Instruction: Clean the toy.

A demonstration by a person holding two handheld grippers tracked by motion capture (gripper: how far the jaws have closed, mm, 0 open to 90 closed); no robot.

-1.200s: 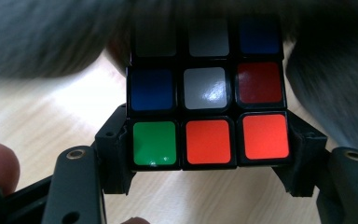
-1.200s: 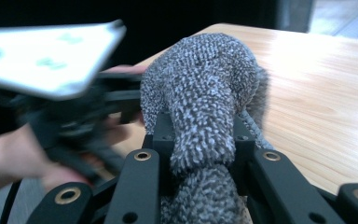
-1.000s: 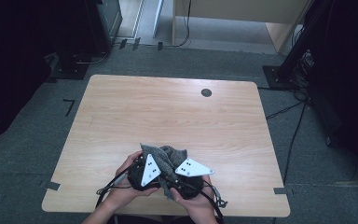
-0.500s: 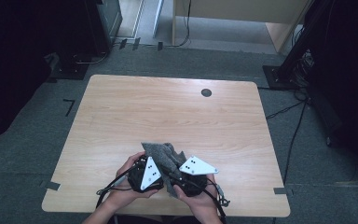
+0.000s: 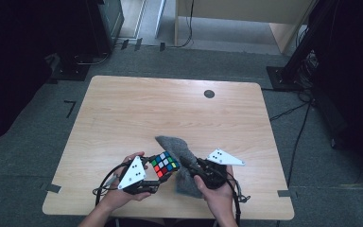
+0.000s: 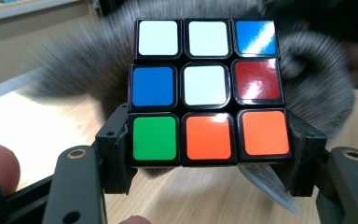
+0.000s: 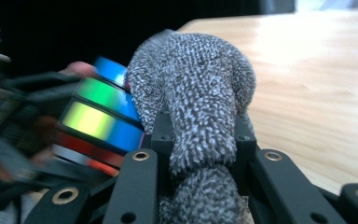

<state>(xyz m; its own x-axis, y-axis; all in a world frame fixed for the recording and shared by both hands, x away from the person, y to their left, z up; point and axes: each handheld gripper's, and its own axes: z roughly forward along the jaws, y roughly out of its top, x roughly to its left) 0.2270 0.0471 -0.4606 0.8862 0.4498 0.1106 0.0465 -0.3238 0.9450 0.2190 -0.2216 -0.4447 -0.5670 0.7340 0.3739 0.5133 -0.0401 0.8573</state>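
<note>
Near edge of a wooden table (image 5: 123,109): the left gripper (image 5: 157,176) clamps a puzzle cube (image 5: 165,164) by its bottom layer, jaws tight on both sides, while the right gripper (image 5: 192,169) pinches a bunched grey cloth (image 5: 184,182) w/ jaws closed on the fabric. Cube is held just above the tabletop, between the two hands, touching or nearly touching the cloth at its right. Step in hand looks like wiping the cube w/ the cloth. Next move prob. calls for pressing the cloth wad against a face & rubbing across it, left grip firm so the cube doesn't twist out. Cube is scrambled: in the left gripper view its face (image 6: 207,91) shows white, white, blue up top; blue, white, red in the mid row; green, orange, orange below. Stickers glossy, black frame. Cloth (image 7: 193,93) fuzzy, speckled grey.
</note>
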